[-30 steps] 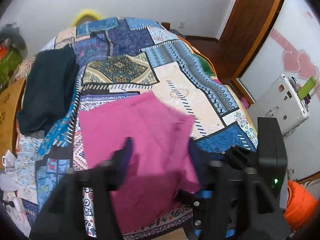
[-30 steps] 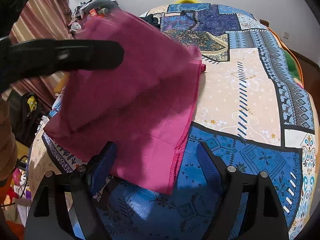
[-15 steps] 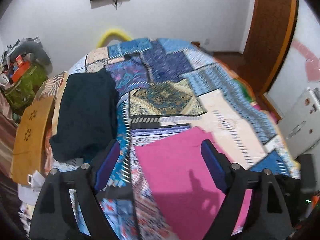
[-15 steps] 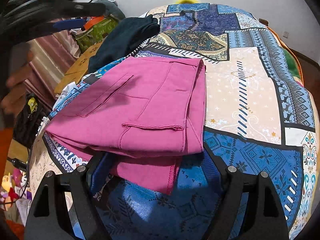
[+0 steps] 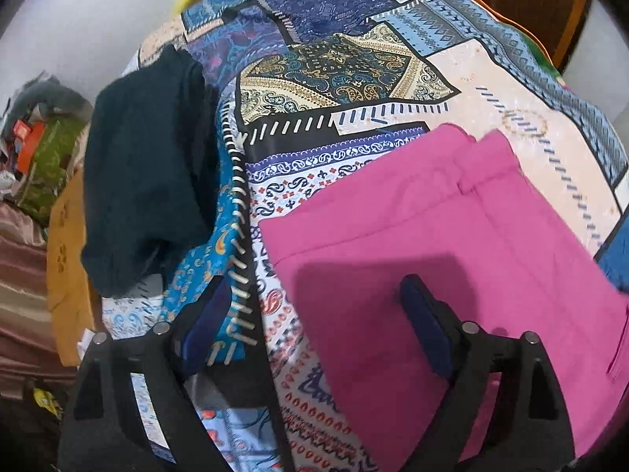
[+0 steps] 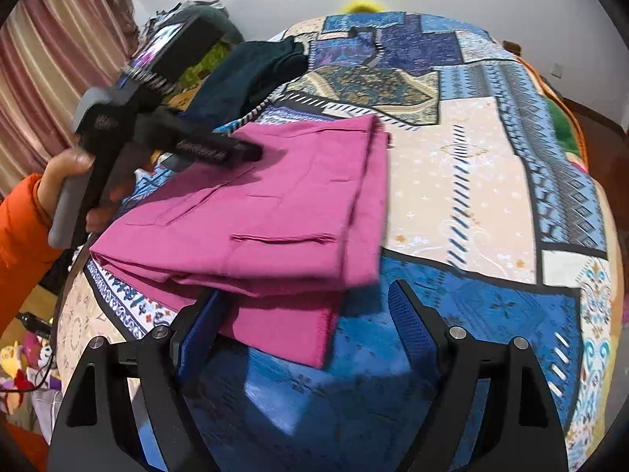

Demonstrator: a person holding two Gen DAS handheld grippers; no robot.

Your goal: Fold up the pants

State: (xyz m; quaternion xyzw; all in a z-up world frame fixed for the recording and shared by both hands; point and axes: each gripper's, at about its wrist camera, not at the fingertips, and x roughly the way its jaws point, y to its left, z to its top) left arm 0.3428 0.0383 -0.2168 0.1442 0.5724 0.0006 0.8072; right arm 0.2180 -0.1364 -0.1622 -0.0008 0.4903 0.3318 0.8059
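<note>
Pants of magenta-pink woven cloth (image 6: 251, 232) lie folded into a flat, layered rectangle on the near left part of a bed covered by a blue, cream and navy patchwork-print bedspread (image 6: 464, 181). In the right wrist view a lower layer of the cloth sticks out from under the fold toward the camera, and a slit pocket shows on the top layer.

Nearest in that view, the right gripper (image 6: 302, 326) hangs over the bedspread with its blue-padded jaws standing wide; the protruding edge of the pants lies between them, just beside the left pad, but the pads do not press on it.

Farther back on the left, the left gripper (image 6: 240, 149) points its black fingers over the far left corner of the pants (it is blurred). A hand (image 6: 68, 165) in an orange sleeve (image 6: 19, 228) holds its handle. In the left wrist view its jaws are opening and wide apart, the left edge of the pants between them with nothing pinched; whether a pad touches the cloth I cannot tell.

Beyond the pants, at the bed's left edge, lies a dark teal folded garment (image 5: 145, 181). Farthest back, a striped pink curtain (image 6: 59, 59) hangs left of the bed.
</note>
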